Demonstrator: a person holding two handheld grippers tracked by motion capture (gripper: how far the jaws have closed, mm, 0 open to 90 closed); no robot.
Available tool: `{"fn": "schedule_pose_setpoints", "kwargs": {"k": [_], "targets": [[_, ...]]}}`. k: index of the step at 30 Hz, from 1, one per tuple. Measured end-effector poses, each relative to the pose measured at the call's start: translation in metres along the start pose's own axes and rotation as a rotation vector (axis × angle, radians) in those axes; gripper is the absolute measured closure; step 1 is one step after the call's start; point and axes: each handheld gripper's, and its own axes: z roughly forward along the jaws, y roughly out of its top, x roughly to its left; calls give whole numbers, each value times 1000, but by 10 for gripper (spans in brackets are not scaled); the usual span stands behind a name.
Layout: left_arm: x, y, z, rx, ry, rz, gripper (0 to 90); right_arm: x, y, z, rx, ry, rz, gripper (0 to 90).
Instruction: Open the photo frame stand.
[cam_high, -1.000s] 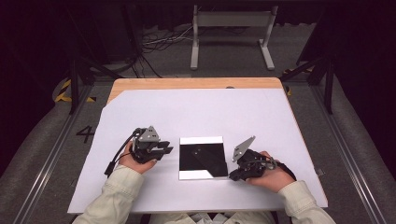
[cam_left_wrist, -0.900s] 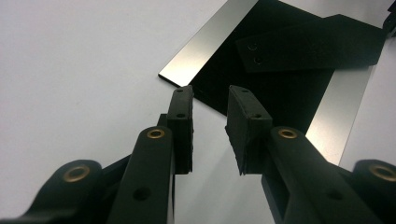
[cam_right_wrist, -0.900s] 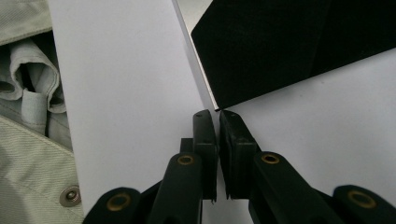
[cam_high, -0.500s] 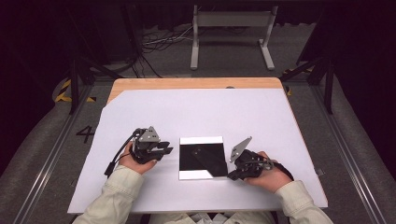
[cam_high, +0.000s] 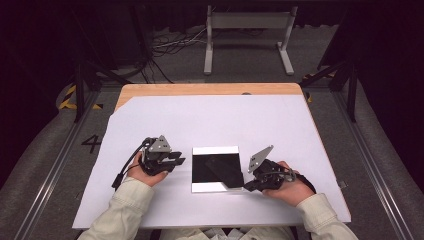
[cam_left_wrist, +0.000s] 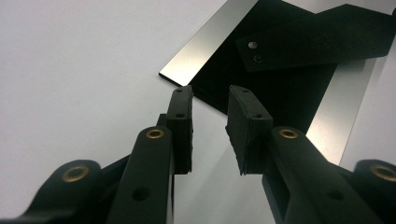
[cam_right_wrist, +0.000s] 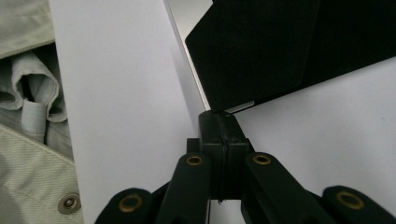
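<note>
A black plate (cam_high: 216, 169) with silver edge bands is laid flat on the white sheet (cam_high: 215, 120), between the two grippers. The right gripper (cam_high: 248, 187) is set at the plate's near right corner, its jaws having just been closing; they are seen pressed together, touching that corner. The left gripper (cam_high: 181, 160) is held just beside the plate's left edge, jaws parted, nothing between them.

A flat square panel (cam_high: 216, 169) lies near the front of the white sheet, between the two grippers. Its middle is glossy black, with a pale silver strip along its far and near edges. It rests level, its sides roughly square to the table. A dark reflection shows slantwise across the black face.
</note>
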Motion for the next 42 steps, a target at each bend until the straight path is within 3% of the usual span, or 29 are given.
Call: {"fn": "schedule_pose_setpoints", "kwargs": {"k": [12,24,42], "targets": [[0,0,0,1,0,5,711,2,2,-12,-78,-18,-16,899],[0,0,0,0,2,4,709,5,5,-22,-184,-36,-1,900],[-1,0,1,4,3,6,702,8,8,-30,-289,-74,18,900]]}}
